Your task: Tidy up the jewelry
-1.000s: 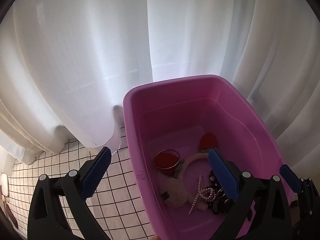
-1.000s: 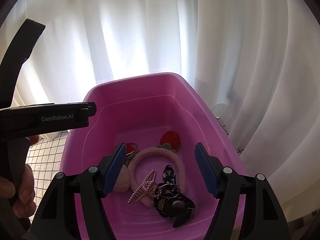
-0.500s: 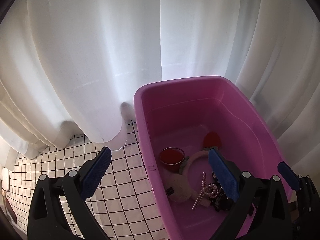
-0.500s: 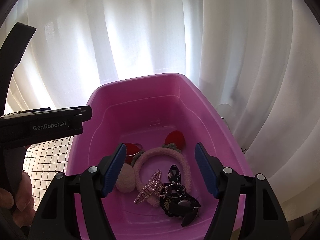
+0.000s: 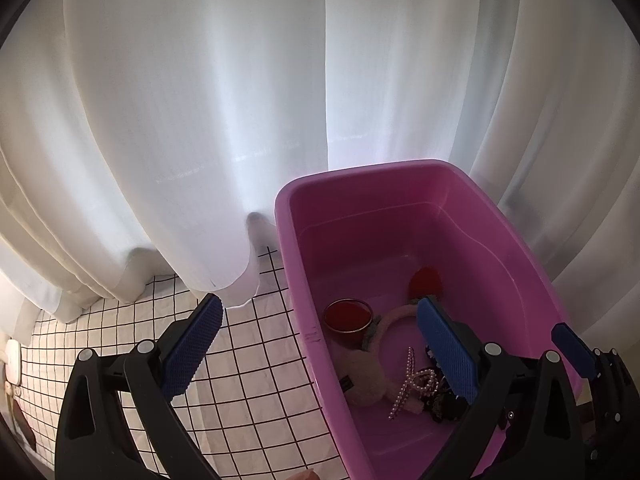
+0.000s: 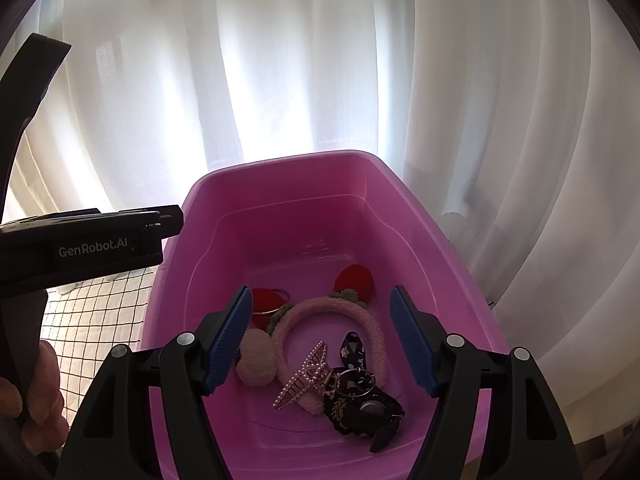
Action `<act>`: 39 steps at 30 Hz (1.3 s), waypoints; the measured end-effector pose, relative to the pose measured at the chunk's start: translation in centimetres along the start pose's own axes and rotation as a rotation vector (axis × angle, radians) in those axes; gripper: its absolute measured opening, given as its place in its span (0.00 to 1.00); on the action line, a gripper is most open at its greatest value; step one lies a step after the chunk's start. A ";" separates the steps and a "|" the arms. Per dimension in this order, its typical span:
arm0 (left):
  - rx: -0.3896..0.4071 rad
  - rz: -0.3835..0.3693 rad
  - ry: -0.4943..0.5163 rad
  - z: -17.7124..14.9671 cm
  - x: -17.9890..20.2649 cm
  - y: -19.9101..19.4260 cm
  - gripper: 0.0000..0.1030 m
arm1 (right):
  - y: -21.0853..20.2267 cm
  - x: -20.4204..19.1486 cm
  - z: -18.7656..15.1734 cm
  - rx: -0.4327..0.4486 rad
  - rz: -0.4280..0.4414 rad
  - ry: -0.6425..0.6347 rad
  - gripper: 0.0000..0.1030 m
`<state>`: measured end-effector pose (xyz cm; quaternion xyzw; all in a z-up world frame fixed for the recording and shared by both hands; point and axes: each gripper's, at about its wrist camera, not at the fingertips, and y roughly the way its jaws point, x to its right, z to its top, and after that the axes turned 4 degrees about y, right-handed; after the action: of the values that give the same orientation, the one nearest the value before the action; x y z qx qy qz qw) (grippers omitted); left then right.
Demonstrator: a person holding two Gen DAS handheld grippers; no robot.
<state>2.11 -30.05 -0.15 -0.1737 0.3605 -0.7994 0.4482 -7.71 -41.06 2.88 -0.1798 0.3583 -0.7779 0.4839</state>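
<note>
From the left wrist view, the left gripper (image 5: 320, 340) is seen with its jaws wide apart and nothing between them. One blue pad hangs over the white cloth with black squares (image 5: 248, 344), the other over the pink tub (image 5: 360, 176). Inside the tub, a red cup (image 5: 347, 315), a fluffy pink headband (image 5: 394, 314) and a pearl hair clip (image 5: 412, 382) are seen lying close together. White curtains (image 5: 200, 100) hang behind.

From the right wrist view, the right gripper (image 6: 322, 338) is held above the tub (image 6: 280, 168), jaws apart and empty. Below it, the headband (image 6: 332, 308), the hair clip (image 6: 304, 376) and a dark flowered strap (image 6: 356, 404) lie touching on the tub floor. The left gripper's black body (image 6: 88, 244) is seen at the left.
</note>
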 end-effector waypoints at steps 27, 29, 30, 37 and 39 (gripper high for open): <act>0.021 0.007 -0.018 -0.2 -0.4 -1.1 0.93 | -0.8 -0.6 -0.3 0.020 0.011 -0.008 0.66; 0.019 0.005 -0.021 -0.2 -0.4 -1.2 0.93 | -0.8 -0.6 -0.4 0.021 0.010 -0.009 0.66; 0.017 0.004 -0.023 -0.2 -0.4 -1.2 0.93 | -0.8 -0.6 -0.4 0.019 0.011 -0.009 0.66; 0.012 0.005 -0.031 -0.3 -0.5 -1.3 0.93 | -0.7 -0.7 -0.6 0.008 0.015 -0.012 0.66; 0.010 0.006 -0.035 -0.2 -0.6 -1.2 0.93 | -0.8 -0.7 -0.6 0.010 0.016 -0.012 0.66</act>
<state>1.59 -29.10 0.58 -0.1844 0.3489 -0.7966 0.4579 -8.26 -40.01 3.05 -0.1794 0.3530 -0.7745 0.4932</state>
